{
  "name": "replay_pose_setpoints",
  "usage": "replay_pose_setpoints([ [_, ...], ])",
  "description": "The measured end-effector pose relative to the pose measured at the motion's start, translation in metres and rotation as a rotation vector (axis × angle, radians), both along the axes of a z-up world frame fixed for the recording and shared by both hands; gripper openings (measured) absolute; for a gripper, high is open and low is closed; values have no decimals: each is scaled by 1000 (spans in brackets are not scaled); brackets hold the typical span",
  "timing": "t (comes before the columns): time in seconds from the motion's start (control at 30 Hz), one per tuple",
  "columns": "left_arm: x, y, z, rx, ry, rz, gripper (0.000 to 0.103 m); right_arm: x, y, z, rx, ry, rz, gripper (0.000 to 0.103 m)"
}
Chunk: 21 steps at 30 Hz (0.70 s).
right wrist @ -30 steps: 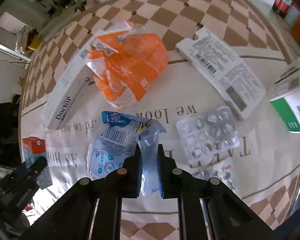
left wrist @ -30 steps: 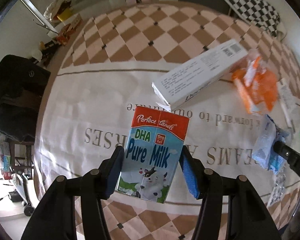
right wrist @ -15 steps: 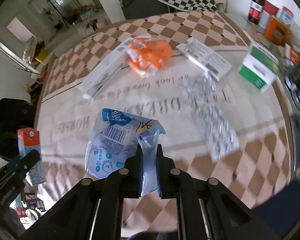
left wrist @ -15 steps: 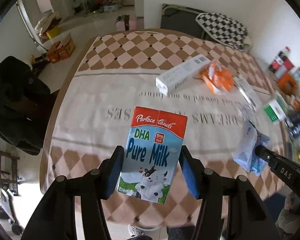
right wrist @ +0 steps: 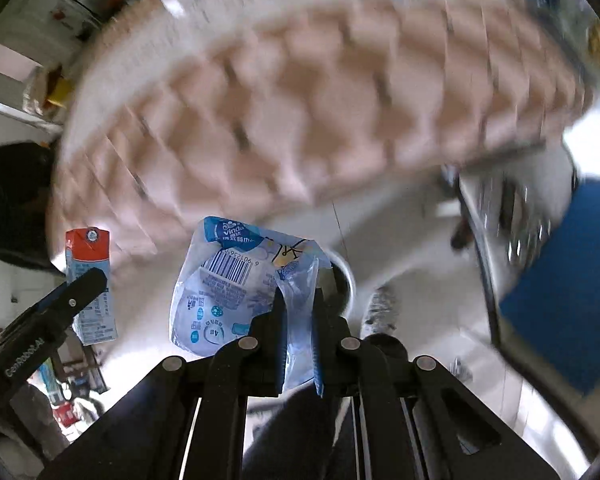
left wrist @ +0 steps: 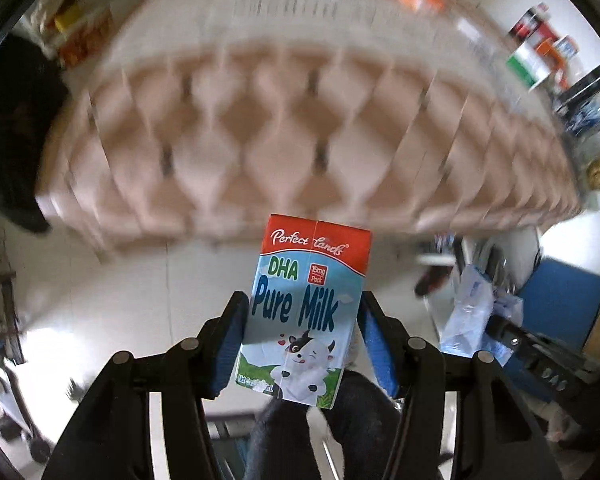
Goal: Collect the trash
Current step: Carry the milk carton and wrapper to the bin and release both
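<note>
The left claw [left wrist: 302, 340] gripped the milk carton [left wrist: 306, 312] by its lower half, held upright over the floor, clear of the desk [left wrist: 300, 120]. The right claw [right wrist: 300, 328] was clamped on one fold of a blue plastic wrapper [right wrist: 236, 280].

Risks: the thin fold could slip from the pads; the carton could pivot if swung fast.

Containers: a pale round rim [right wrist: 346, 276] behind the wrapper was possibly a bin; contents not visible. Whether the carton was empty could not be told.

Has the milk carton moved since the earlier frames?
Yes. The milk carton, held in the left gripper, has left the table and now hangs beyond its edge, above the floor.
</note>
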<state>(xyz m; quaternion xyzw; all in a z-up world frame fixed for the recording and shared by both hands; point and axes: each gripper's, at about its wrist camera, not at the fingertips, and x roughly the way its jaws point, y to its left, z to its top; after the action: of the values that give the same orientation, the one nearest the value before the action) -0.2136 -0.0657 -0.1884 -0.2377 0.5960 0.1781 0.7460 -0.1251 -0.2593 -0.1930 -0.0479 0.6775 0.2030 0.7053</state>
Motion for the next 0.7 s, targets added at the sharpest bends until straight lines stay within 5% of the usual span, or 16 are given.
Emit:
replay_pose_setpoints([
  [0.23,0,6,-173,-206,134,97,53,-10,-6,-178,-94,198,-23,10],
  [0.4,7,8,-292,-331,214,130,53,0,2,-284,-146,247,-21,10],
  [0.63,4,5,-368,-383,287,104,55,-1,14,-380,-176,291,-4,12],
  [0.7,2,8,-372,-374,288,106,75,-4,20,-395,-182,302,14,32],
])
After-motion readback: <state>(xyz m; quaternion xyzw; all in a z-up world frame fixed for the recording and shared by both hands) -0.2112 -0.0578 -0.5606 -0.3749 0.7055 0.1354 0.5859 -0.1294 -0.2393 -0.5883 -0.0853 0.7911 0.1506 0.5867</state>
